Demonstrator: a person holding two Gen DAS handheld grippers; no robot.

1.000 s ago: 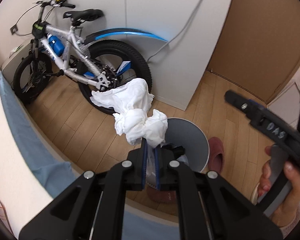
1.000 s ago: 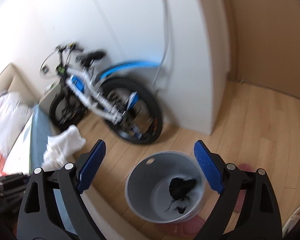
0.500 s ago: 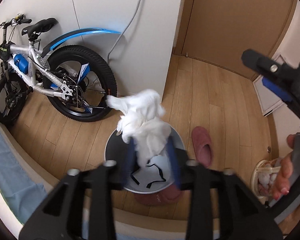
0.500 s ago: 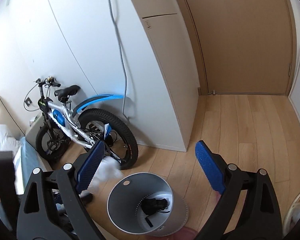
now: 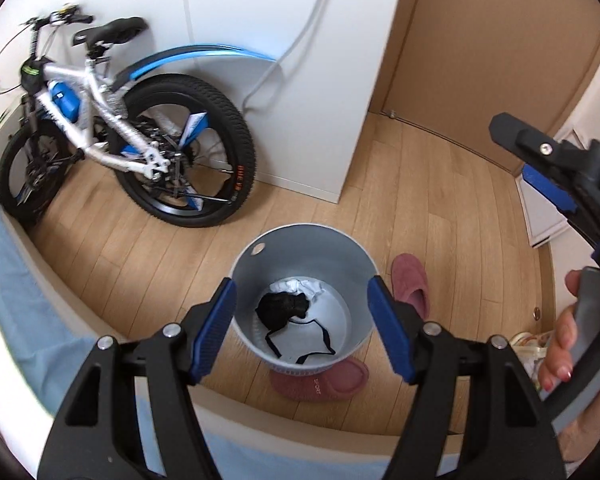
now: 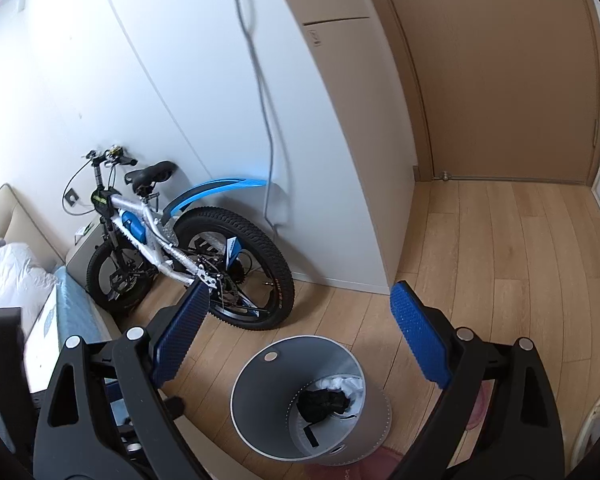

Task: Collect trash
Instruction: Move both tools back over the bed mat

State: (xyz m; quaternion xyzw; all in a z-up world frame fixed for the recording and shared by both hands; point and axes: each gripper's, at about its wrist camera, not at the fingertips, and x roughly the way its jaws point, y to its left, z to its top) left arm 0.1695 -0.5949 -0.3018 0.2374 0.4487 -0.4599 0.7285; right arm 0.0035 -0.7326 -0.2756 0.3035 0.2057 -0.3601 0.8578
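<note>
A grey round bin (image 5: 260, 258) (image 6: 260, 392) stands on the wooden floor. Inside it lie a white crumpled tissue (image 5: 300, 285) (image 6: 346, 382) and a black mask with straps (image 5: 282, 308) (image 6: 320, 402). My left gripper (image 5: 302, 322) hovers right above the bin, its blue-padded jaws opening with nothing between them. My right gripper (image 6: 300, 344) is open and empty, higher up and behind the bin. In the left wrist view the right gripper (image 5: 556, 172) appears at the right edge, held by a hand (image 5: 564, 344).
A white and blue bicycle (image 5: 112, 136) (image 6: 180, 256) leans against the white wall at the left. Two pink slippers (image 5: 320, 380) lie beside the bin. A bed edge with blue sheet (image 5: 16, 300) runs along the left. A brown door (image 6: 512, 72) closes off the far end.
The left gripper's jaws have spread apart and let go of the white tissue, which now lies in the bin. The right gripper has tilted up and away from the bin.
</note>
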